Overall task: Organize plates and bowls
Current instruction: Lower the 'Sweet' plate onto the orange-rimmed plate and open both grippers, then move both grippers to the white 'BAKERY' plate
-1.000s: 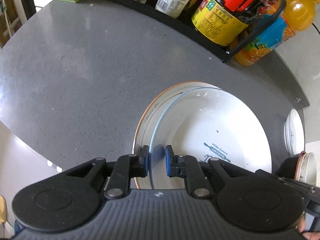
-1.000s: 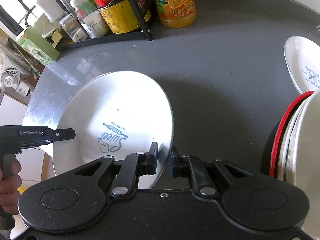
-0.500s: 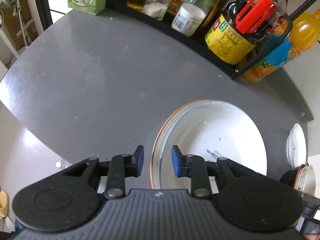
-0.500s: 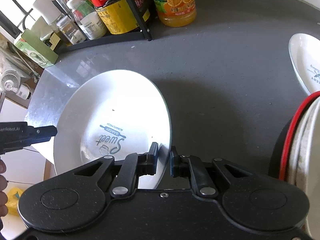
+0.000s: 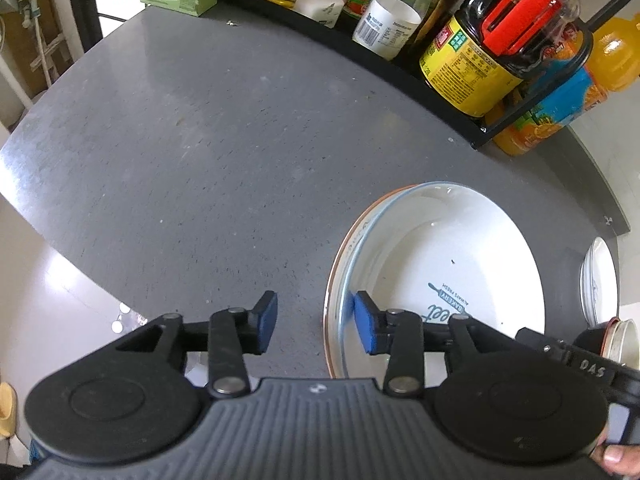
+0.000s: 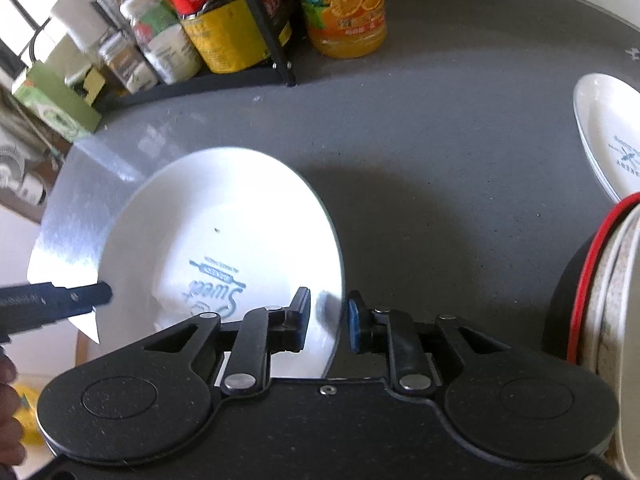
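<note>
Both wrist views look steeply down, close over the countertop; shared white plate

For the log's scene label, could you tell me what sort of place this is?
Most likely a home kitchen: a dark grey countertop holds a rack of condiment bottles, an orange juice bottle and white plates.

Home kitchen: condiment rack, countertop.

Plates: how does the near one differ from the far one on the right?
The rim of the near plate lies between the fingers of the left gripper and right gripper; the far plate is untouched. The near plate sits on an orange-rimmed plate; what's under the far plate is unclear. Both are white with a blue bakery print.
</note>
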### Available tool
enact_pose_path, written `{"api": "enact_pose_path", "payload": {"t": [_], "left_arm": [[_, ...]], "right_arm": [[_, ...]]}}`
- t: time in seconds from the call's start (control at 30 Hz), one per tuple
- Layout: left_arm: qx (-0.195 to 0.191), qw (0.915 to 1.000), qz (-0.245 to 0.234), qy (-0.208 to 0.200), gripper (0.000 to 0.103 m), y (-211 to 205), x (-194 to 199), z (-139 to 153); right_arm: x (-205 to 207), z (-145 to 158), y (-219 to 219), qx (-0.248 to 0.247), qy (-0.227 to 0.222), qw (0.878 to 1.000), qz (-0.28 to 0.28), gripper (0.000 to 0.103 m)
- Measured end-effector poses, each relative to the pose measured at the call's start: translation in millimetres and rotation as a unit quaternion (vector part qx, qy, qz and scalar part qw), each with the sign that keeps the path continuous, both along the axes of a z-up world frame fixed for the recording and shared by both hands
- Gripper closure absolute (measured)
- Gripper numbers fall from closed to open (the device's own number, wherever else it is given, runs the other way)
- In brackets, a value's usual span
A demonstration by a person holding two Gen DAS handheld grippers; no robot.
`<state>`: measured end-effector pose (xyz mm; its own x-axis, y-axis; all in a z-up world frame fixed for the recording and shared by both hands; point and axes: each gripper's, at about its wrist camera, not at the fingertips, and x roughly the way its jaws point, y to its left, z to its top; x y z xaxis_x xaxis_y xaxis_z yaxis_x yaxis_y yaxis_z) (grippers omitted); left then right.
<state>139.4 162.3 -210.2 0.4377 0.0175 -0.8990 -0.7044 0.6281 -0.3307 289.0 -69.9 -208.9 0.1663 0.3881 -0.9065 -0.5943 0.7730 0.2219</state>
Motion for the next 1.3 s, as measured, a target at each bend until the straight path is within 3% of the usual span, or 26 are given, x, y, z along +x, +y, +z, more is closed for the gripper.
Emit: {"api": "enact_pose_path", "payload": {"t": [0.17, 0.3, 0.53, 0.67, 0.87, 0.93, 1.1, 1.3], "left_arm": [[-0.005, 0.9998, -0.012, -0.014, 0.058, 4, -3, -4], [-0.013, 0.9996, -0.012, -0.024, 0.057, 8, -5, -7], [0.011, 0.9997, -0.023, -0.005, 0.057, 5, 5, 1], [0.014, 0.9995, -0.025, -0.016, 0.056, 3, 11, 14], [0.049, 0.9980, -0.032, -0.025, 0.044, -16, 44, 41], [0.053, 0.9974, -0.036, -0.034, 0.038, -27, 56, 49], [0.061, 0.9951, -0.064, -0.044, 0.033, -65, 97, 66], [0.062, 0.9929, -0.088, -0.050, 0.031, -106, 147, 80]], "right_arm": [[-9, 1, -4, 0.002, -0.014, 1.000, -0.016, 0.083], [-16, -1, -6, 0.000, -0.030, 0.999, -0.029, 0.093], [-17, -1, -4, 0.003, -0.030, 0.999, -0.044, 0.092], [-12, 14, -11, 0.028, -0.033, 0.998, -0.051, 0.089], [10, 45, -36, 0.088, -0.009, 0.993, -0.074, 0.072], [21, 60, -50, 0.102, -0.021, 0.991, -0.080, 0.058], [57, 87, -90, 0.127, -0.042, 0.985, -0.109, 0.052], [101, 95, -141, 0.131, -0.053, 0.981, -0.135, 0.049]]}}
